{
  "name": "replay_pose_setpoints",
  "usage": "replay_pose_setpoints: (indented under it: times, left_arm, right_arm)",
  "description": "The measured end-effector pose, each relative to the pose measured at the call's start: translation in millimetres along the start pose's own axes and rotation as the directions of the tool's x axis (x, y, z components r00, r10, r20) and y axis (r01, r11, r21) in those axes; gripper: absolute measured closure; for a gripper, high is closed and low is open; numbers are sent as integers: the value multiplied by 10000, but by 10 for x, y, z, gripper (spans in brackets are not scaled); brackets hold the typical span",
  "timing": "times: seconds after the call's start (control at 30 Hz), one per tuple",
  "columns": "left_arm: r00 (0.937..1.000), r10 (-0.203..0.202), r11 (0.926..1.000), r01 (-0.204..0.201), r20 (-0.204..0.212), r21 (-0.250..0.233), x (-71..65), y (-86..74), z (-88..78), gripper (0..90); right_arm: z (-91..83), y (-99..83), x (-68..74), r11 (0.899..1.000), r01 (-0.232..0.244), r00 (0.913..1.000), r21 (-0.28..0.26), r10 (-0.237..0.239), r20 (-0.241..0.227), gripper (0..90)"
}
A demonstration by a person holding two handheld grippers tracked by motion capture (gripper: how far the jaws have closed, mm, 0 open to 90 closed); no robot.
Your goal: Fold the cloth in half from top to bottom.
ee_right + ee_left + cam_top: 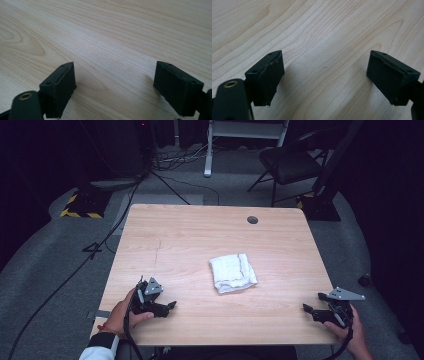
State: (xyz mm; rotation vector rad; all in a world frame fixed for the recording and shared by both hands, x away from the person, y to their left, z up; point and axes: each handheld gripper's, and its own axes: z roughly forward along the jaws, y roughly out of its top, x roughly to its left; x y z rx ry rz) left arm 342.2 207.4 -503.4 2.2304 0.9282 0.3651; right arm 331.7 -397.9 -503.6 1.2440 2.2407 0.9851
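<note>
A folded white cloth (232,272) lies near the middle of the wooden table (190,235). My left gripper (171,305) rests on the table near the front left edge, held in a hand and pointing right. Its jaws stand wide apart over bare wood in the left gripper view (325,75), with nothing between them. My right gripper (307,309) rests near the front right corner and points left. In the right gripper view (115,85) its jaws are also spread wide over bare wood. Both grippers are well apart from the cloth.
A round cable hole (252,220) sits near the table's far edge. Beyond the table stand a black folding chair (290,165) and a white frame (240,135). Cables (100,245) run over the grey floor at the left.
</note>
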Motion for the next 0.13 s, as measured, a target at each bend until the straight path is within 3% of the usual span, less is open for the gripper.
replay_pose_setpoints:
  times: [0.13]
  left_arm:
    - [9999, 12, 10000, -12, 169, -14, 11, -2, 2, 148]
  right_arm:
    - [0, 0, 0, 10000, -23, 10000, -9, 23, 23, 177]
